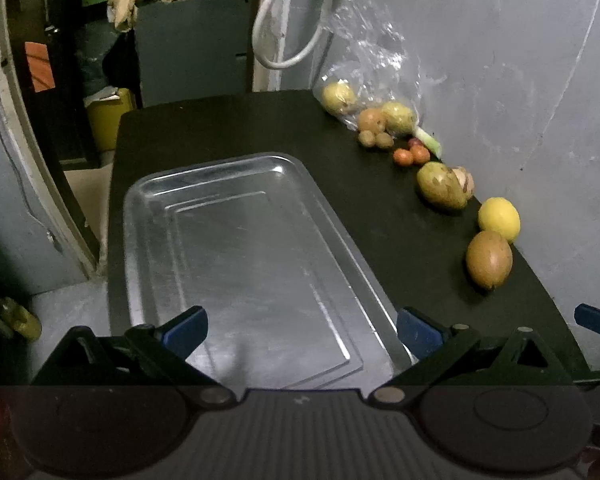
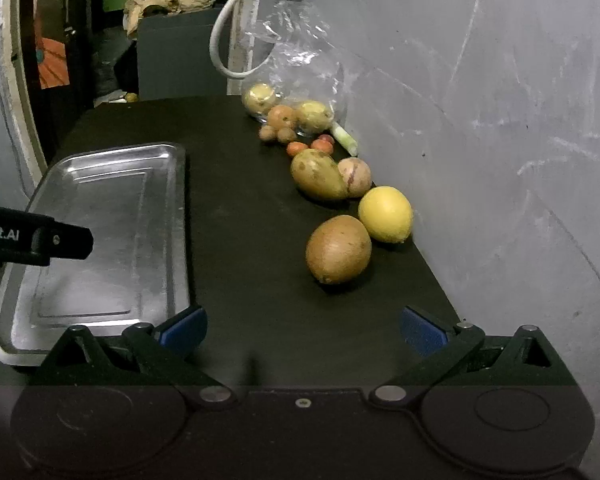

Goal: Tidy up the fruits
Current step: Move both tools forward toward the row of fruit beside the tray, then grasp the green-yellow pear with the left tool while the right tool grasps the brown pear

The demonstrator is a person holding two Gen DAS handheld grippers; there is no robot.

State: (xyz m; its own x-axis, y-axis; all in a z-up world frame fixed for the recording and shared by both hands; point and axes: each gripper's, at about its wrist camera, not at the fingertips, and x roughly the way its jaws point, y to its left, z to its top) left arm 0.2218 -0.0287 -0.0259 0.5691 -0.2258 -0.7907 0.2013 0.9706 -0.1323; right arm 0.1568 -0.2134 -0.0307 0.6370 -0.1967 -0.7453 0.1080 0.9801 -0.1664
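Note:
A bare metal tray (image 1: 148, 216) (image 2: 100, 160) lies on the black table, with my open left gripper (image 1: 302, 330) hovering over its near end. Fruits line the wall side: a brown oval fruit (image 1: 489, 259) (image 2: 338, 249), a yellow lemon (image 1: 499, 219) (image 2: 385, 213), a greenish pear-shaped fruit (image 1: 440, 185) (image 2: 318, 174) and several small orange and brown fruits (image 2: 298, 148). My right gripper (image 2: 304, 328) is open over the bare table, just short of the brown oval fruit. Neither gripper holds anything.
A clear plastic bag (image 1: 364, 52) (image 2: 300, 64) with yellow fruits stands at the far end against the grey wall (image 2: 500, 120). A white cable loop (image 1: 284, 32) hangs behind it. The left gripper's body (image 2: 36, 238) reaches over the tray. Clutter fills the far left.

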